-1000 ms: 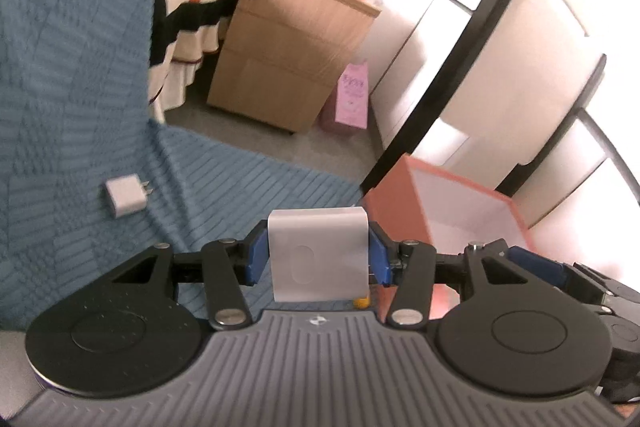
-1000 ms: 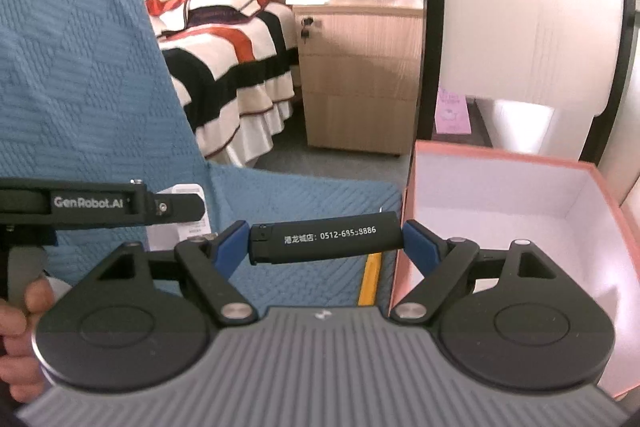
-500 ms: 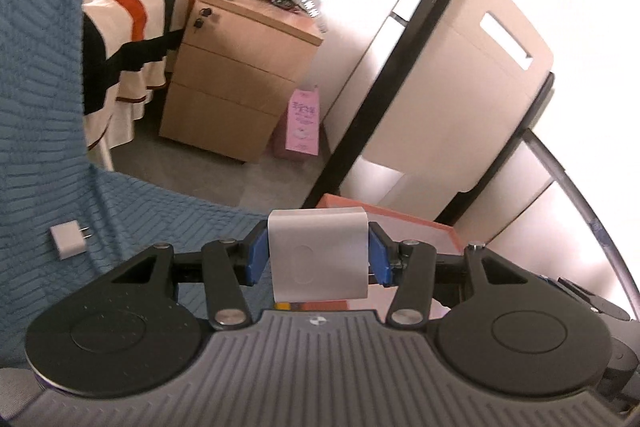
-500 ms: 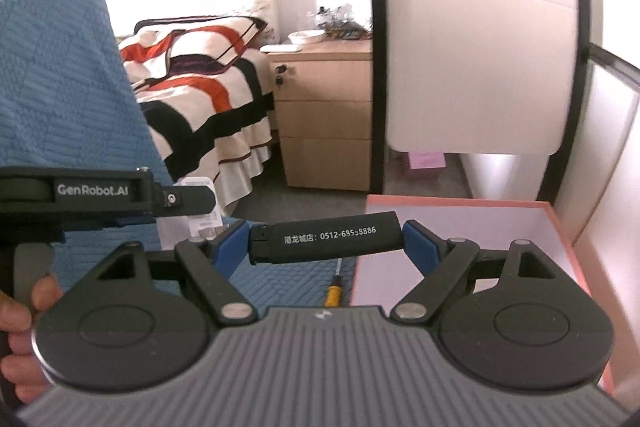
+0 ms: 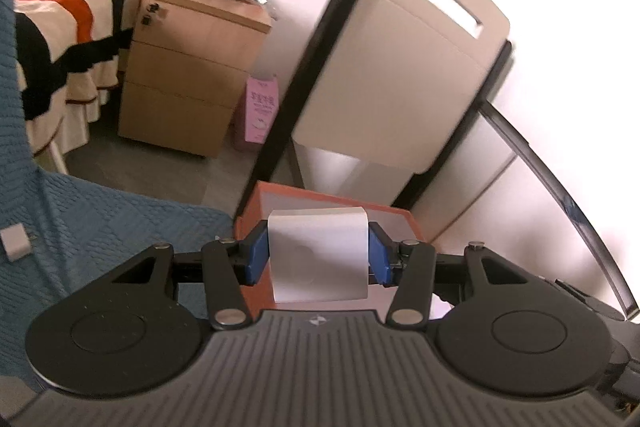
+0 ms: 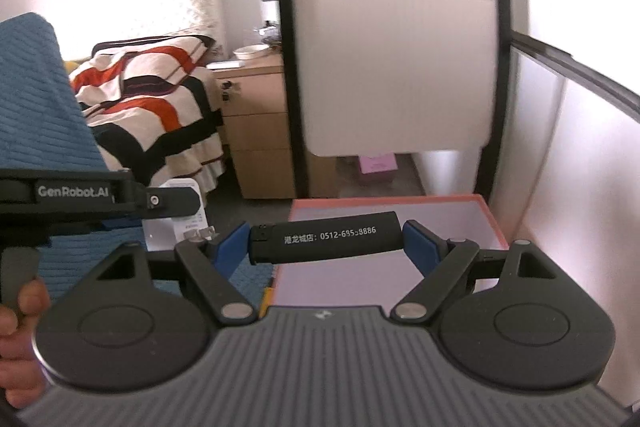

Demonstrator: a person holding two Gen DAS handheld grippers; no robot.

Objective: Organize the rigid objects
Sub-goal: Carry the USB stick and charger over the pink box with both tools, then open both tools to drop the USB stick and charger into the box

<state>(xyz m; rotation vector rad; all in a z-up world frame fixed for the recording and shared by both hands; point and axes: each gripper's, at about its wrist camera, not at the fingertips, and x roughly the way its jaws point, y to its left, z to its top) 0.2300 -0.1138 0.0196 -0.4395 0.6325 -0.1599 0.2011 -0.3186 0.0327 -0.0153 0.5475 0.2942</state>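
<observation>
Left gripper (image 5: 318,254), its blue pads pressed against the two sides of a white, rounded-edge plastic charger block (image 5: 319,254), holds that block in the air in front of an orange-walled, white-lined cardboard box (image 5: 402,217); the box's near corner lies directly beyond the block. Right gripper (image 6: 325,237) is clamped endwise on a black cylindrical lighter with white printed characters (image 6: 325,237), held horizontally over the near part of the same box (image 6: 490,223), whose pale floor shows beneath it.

Step in hand, as judged: the carry phase, both items brought to the box for deposit. The next move calls for lowering each item inside the walls before parting the pads, one gripper at a time, since both tools converge on one opening. In the right wrist view, the left gripper's black side arm marked "GenRobot.AI" (image 6: 72,191) stands just left of the lighter, so the two tools could collide.

Surroundings: a blue textured fabric surface (image 5: 120,219) beside the box bears a second small white plug adapter (image 5: 15,238), not yet collected. A yellow object (image 6: 267,301) shows between the fabric and the box wall; its nature cannot be told. Beyond stand a wooden bedside cabinet (image 5: 188,75), a striped bedspread (image 5: 68,23), a white chair back (image 6: 396,47) and a pink carton (image 5: 262,107), all well apart from the box.
</observation>
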